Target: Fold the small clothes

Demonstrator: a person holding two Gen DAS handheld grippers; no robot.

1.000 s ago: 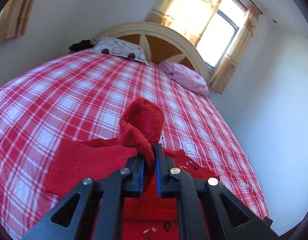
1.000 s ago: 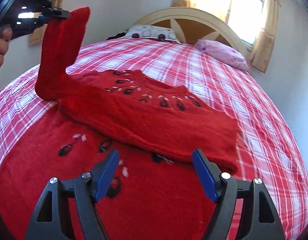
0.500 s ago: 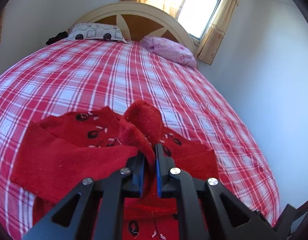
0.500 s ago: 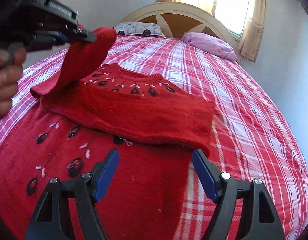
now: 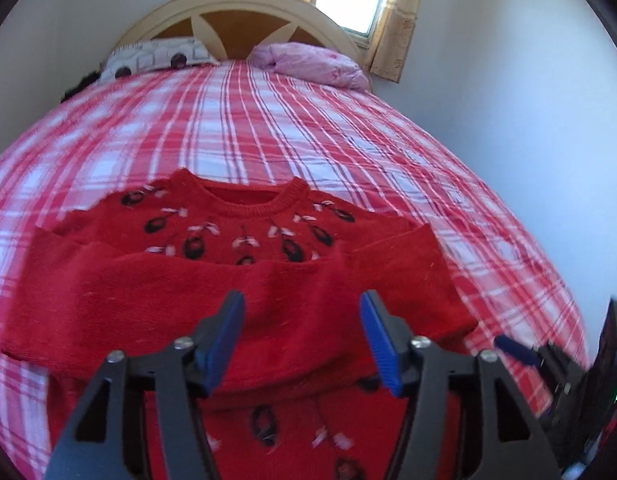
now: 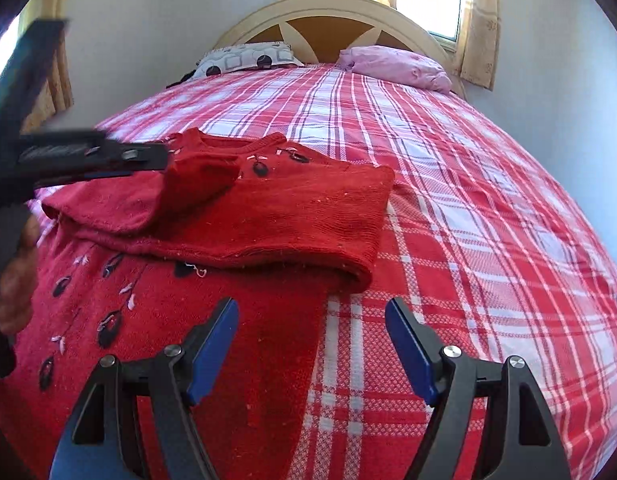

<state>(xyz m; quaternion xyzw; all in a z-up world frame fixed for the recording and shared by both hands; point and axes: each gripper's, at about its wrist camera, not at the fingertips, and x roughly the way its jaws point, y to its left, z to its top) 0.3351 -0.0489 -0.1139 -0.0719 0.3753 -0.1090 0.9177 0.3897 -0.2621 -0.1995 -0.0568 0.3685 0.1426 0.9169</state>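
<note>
The red sweater [image 6: 268,216] lies near the foot of the bed [image 6: 448,184], its right-hand edge well in from the mattress side, with bare plaid sheet stretching to the two pillows [image 5: 308,62] at the headboard. Both sleeves are folded across its chest, and dark embroidered motifs show at the neckline and lower body. The left claw [image 5: 300,336] has just been opening; its pads stand apart over the folded sleeve, nothing between them. The right claw [image 6: 312,340] is released too, empty above the sweater's lower edge.
</note>
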